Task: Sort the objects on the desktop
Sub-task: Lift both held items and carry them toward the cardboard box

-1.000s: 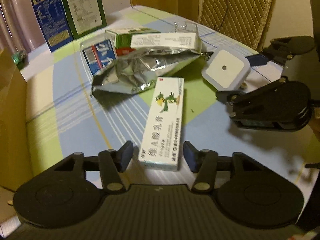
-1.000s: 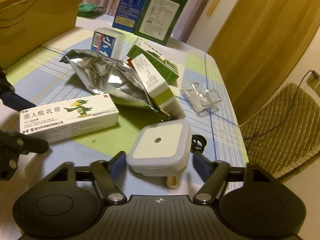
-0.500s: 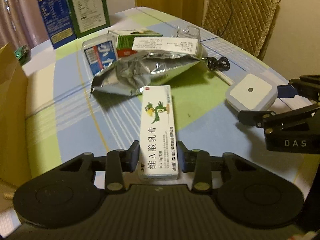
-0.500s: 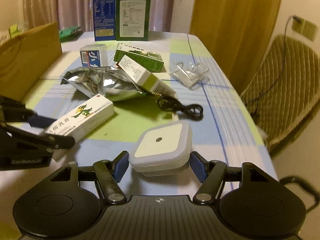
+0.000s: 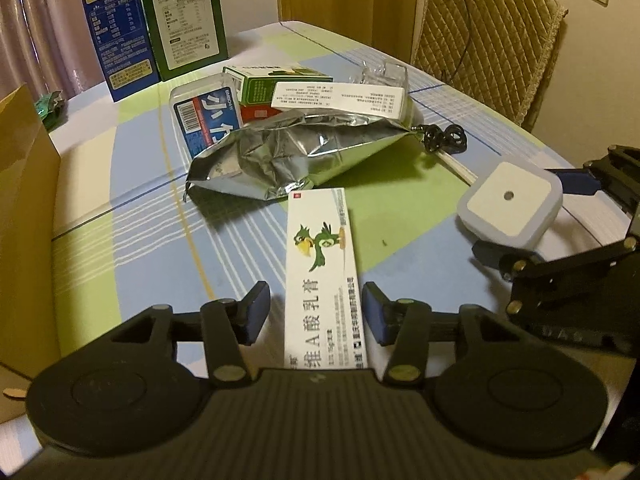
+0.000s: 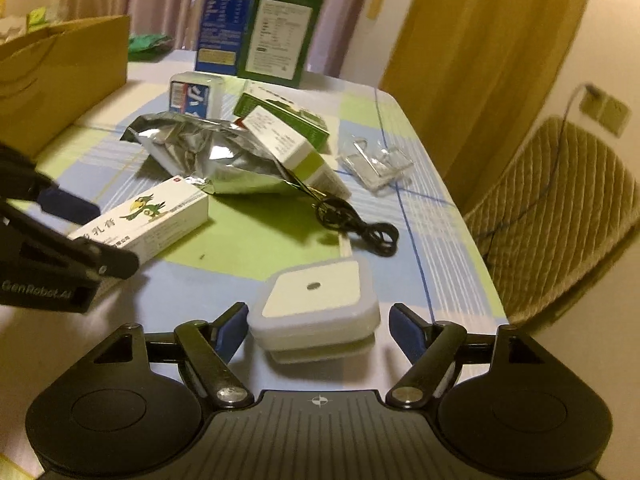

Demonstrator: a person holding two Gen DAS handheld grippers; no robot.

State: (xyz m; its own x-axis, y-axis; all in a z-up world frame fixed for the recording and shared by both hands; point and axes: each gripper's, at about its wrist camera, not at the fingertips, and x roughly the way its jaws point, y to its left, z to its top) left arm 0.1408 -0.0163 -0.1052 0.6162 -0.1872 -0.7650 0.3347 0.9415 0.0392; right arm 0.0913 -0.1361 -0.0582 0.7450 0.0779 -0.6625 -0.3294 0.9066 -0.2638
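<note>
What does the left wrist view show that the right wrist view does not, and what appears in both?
Only the left wrist view: the left gripper from behind, jaws opening, pads off the ointment box between them.

Only the right wrist view: the right gripper from behind, jaws opening around the white square device, with gaps at both pads.

Both: the ointment box, white device, foil bag, black cable, two tall cartons, brown cardboard box and quilted chair.
</note>
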